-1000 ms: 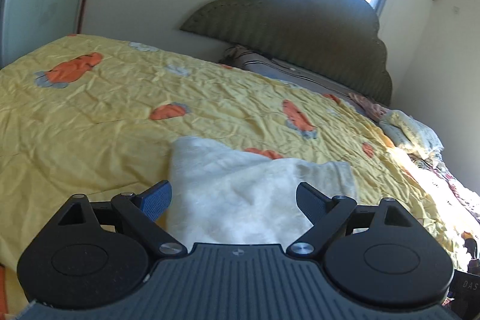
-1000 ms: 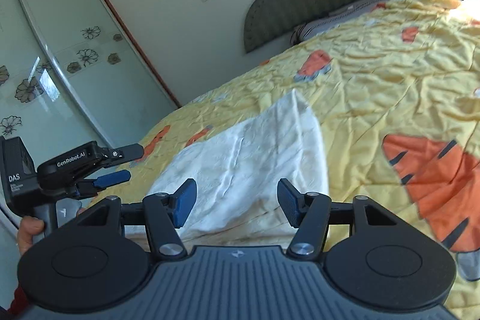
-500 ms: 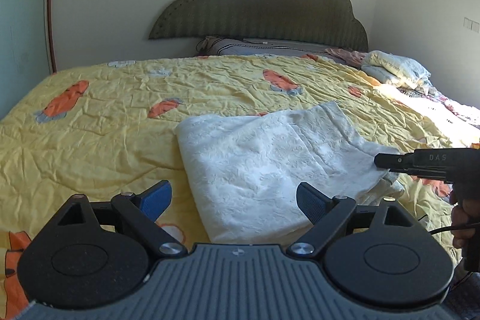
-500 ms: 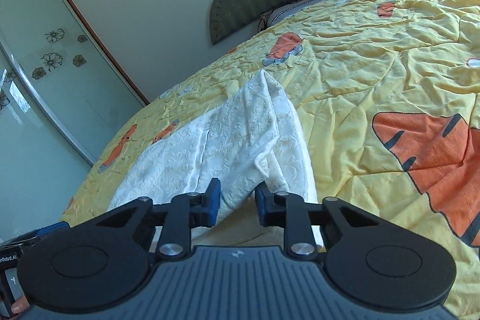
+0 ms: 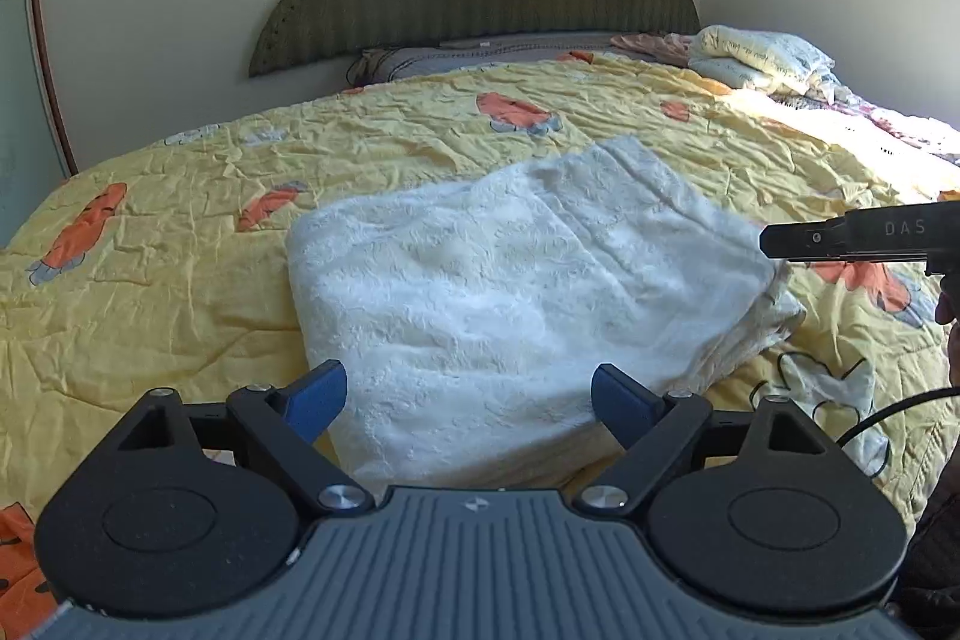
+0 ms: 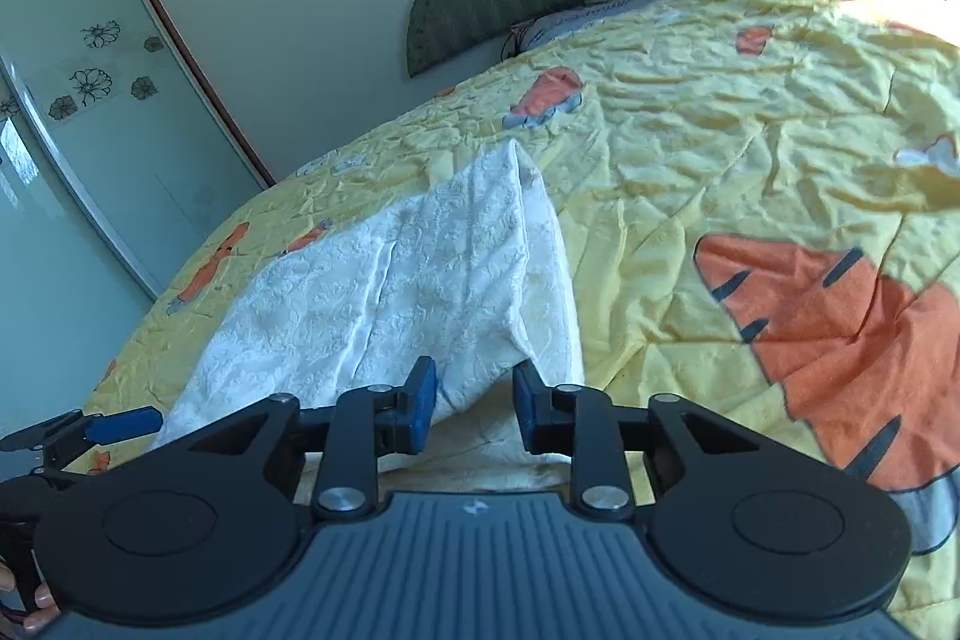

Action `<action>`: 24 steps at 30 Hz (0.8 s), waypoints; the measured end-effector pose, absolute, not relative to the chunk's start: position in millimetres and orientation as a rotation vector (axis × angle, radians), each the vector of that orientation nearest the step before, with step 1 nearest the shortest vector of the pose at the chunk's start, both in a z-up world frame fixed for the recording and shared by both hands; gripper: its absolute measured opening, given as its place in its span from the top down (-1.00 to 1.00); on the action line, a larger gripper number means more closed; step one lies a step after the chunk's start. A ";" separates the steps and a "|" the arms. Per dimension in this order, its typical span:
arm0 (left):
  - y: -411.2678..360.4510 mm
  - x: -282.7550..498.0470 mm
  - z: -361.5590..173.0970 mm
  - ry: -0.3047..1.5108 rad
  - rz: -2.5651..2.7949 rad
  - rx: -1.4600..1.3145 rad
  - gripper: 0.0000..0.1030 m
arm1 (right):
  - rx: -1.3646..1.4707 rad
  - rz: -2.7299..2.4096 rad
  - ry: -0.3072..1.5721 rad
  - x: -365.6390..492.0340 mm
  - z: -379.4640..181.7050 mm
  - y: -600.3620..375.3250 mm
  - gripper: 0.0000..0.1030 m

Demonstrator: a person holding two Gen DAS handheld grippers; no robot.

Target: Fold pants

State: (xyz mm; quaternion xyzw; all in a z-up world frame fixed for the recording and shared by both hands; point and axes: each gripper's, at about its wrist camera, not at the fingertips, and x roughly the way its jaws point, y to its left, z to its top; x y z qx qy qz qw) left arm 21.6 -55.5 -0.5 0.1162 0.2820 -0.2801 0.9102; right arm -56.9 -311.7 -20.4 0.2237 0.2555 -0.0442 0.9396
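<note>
Nearest, the left tool (image 5: pixel 462 397) stands wide apart, empty, over the near edge of the white folded pants (image 5: pixel 510 292). The right tool (image 6: pixel 471 400), jaws just reopening partway, frames their corner without pressing. They lie on the yellow quilt (image 5: pixel 180 250).

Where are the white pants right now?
The white pants lie folded on the yellow bedspread, directly ahead of the left gripper; the right gripper is at their right edge.

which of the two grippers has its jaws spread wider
The left gripper: its blue pads stand far apart, straddling the near edge of the white pants. The right gripper shows a much narrower gap.
</note>
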 end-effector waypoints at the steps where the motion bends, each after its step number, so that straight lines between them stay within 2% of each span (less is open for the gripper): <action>1: -54.9 22.2 4.9 0.563 -0.576 0.215 -0.77 | 0.378 -0.141 0.489 -58.0 -12.6 -304.4 0.30; 5: -63.3 33.4 6.4 0.597 -0.588 0.178 -0.77 | 0.187 -0.112 0.431 -45.9 2.1 -275.3 0.26; 11: -76.5 28.0 -12.3 0.635 -0.563 0.234 -0.79 | 0.131 -0.059 0.607 -30.9 -28.4 -264.6 0.31; 18: -79.3 28.5 1.0 0.632 -0.446 0.177 -0.78 | 0.078 -0.061 0.527 -40.6 -8.1 -256.3 0.30; 24: -82.0 30.0 -6.0 0.715 -0.390 0.160 -0.78 | 0.043 -0.027 0.605 -30.3 -25.7 -245.2 0.31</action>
